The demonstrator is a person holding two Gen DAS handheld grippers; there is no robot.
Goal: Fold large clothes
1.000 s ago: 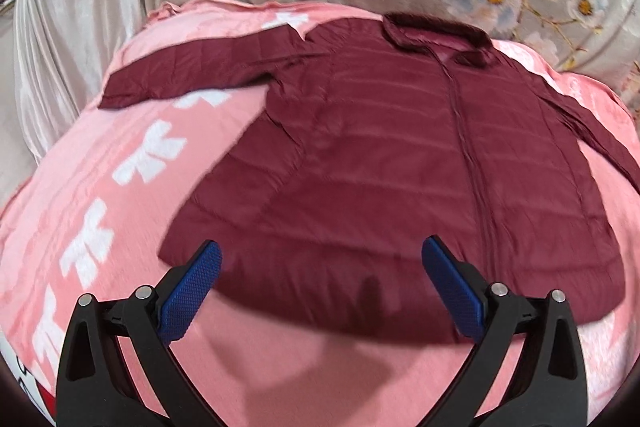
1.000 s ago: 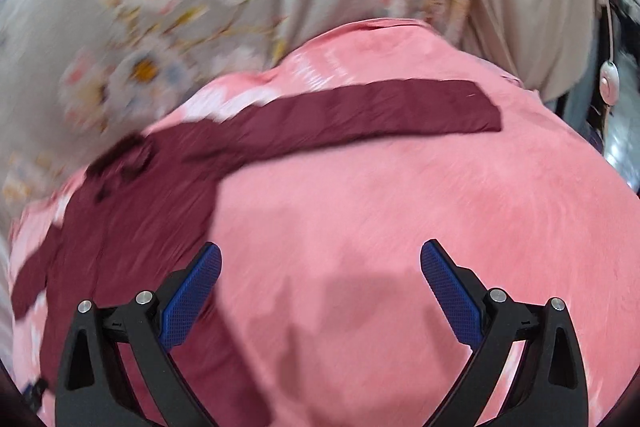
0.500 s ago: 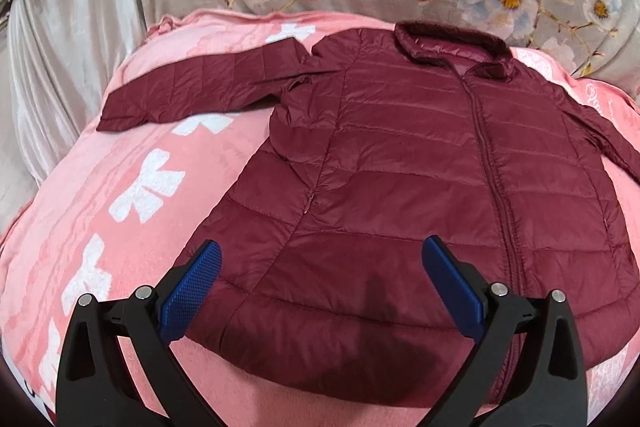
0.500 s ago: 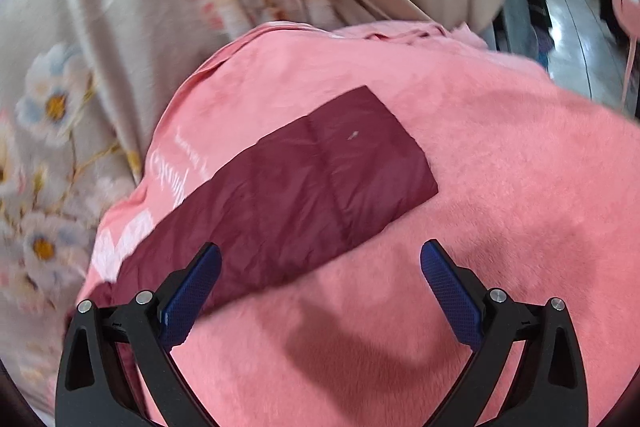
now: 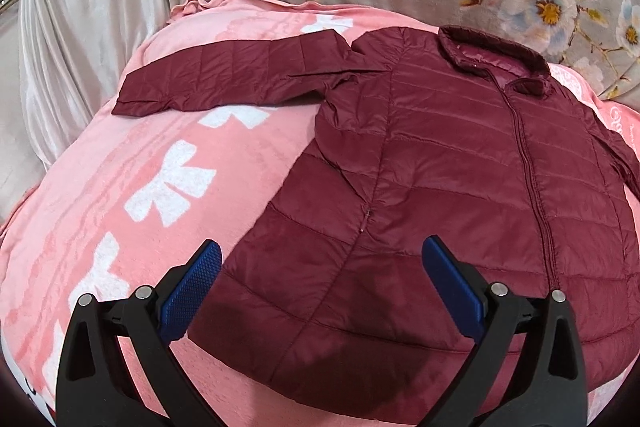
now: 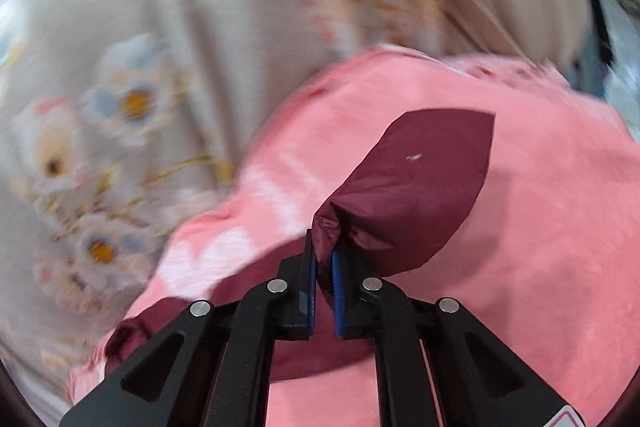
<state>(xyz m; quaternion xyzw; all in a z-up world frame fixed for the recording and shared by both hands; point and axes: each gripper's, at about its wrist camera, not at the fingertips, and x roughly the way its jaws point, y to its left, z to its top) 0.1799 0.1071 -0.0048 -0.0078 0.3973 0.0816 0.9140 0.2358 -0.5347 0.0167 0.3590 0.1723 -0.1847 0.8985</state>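
Jaws of my right gripper [image 6: 324,263], spread a moment ago, now pinch the jacket [image 5: 460,179] sleeve [image 6: 416,187], so folding starts while my left gripper [image 5: 320,283] hovers spread above the hem.

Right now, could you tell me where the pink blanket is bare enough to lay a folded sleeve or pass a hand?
Bare pink blanket lies left of the maroon jacket, below its outstretched sleeve. More lies right of the sleeve end pinched by the right gripper. The jacket body fills the middle, under the open left gripper.

Right gripper [image 6: 324,267] pinches the maroon sleeve [image 6: 420,183] (view blurred) over pink blanket [image 6: 540,247].
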